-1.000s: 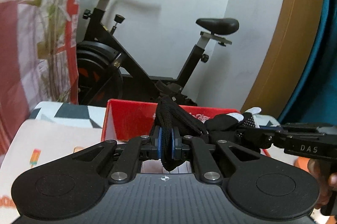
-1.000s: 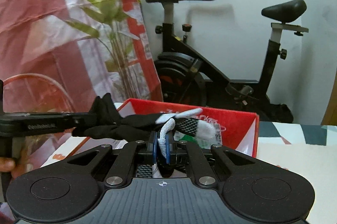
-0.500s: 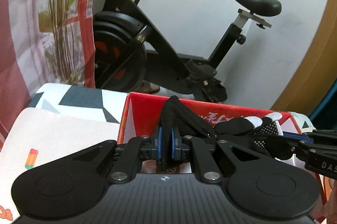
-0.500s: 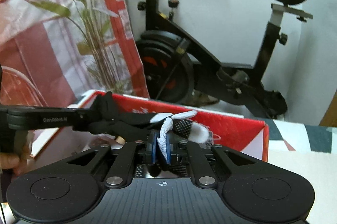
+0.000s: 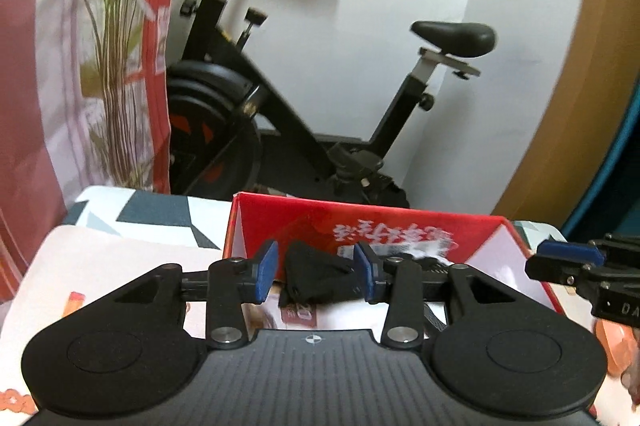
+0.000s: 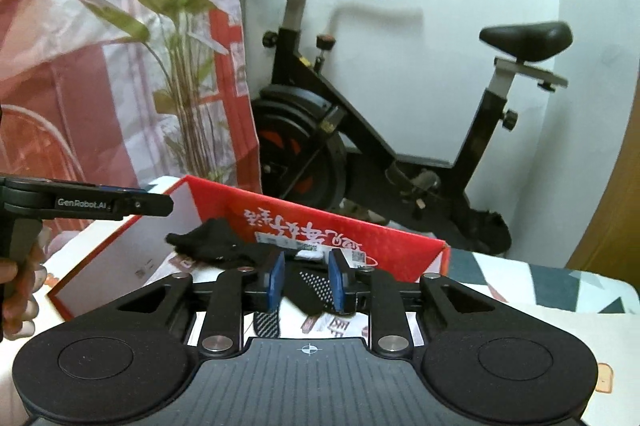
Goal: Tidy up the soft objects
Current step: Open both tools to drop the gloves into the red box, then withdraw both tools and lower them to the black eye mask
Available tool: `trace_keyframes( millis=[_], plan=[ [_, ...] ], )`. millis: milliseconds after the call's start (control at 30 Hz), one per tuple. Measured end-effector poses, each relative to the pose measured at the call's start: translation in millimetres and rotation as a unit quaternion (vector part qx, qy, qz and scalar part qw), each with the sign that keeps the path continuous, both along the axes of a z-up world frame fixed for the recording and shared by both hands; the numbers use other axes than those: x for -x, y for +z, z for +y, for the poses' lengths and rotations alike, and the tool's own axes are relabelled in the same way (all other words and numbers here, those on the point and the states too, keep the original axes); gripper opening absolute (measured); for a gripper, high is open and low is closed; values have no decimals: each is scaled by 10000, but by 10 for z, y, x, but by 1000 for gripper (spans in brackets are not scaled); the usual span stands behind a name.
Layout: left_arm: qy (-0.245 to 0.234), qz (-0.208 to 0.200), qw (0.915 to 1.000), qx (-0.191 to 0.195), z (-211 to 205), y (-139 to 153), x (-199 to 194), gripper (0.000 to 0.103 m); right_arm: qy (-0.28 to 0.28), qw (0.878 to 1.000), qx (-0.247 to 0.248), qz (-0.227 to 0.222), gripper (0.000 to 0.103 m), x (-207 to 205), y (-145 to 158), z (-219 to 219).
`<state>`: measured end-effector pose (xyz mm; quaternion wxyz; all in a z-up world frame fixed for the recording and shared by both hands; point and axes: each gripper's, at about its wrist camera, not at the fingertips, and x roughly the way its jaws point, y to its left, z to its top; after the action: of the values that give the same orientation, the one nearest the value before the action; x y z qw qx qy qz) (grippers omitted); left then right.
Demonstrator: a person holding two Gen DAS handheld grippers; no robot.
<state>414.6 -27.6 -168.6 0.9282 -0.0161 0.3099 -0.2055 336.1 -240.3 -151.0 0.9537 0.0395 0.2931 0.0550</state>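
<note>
Both grippers, left (image 5: 316, 272) and right (image 6: 307, 280), have just been opening, jaws now apart, the black glove (image 5: 312, 278) released into the red box (image 5: 400, 222).

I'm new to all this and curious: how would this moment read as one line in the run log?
left hand-held gripper: just opened, black glove released | right hand-held gripper: just opened, clear of glove | glove: in red box

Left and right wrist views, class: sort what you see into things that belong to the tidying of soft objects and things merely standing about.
Belongs to the job:
- black glove, lying in the box
- red box
- left gripper, fingers just opened, clear of the glove
- right gripper, fingers just opened

Just standing about:
- exercise bike
- plant
- red and white curtain
</note>
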Motion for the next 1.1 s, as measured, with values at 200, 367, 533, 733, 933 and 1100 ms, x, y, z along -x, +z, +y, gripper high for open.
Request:
trace_keyframes(
  millis=[200, 367, 533, 733, 933, 1100],
  plan=[
    [-212, -336, 9992, -71, 46, 103, 560, 74, -151, 9993, -208, -272, 56, 471, 70, -15],
    [-401, -509, 9979, 12, 128, 81, 1023, 103, -341, 9964, -53, -780, 99, 907, 59, 83],
    [-447, -562, 9973, -162, 126, -41, 1374, 103, -405, 9950, -121, -910, 103, 1238, -34, 157],
    [-229, -704, 9966, -357, 194, -168, 1690, 103, -567, 9936, -176, -959, 103, 1574, -214, 195],
    [251, -486, 9985, -51, 370, -364, 1908, 103, -738, 9920, -86, -1017, 103, 1874, -490, 239],
    [509, -237, 9984, -52, 514, -552, 1987, 103, -786, 9935, -164, -810, 103, 1994, -720, 240]
  ],
)
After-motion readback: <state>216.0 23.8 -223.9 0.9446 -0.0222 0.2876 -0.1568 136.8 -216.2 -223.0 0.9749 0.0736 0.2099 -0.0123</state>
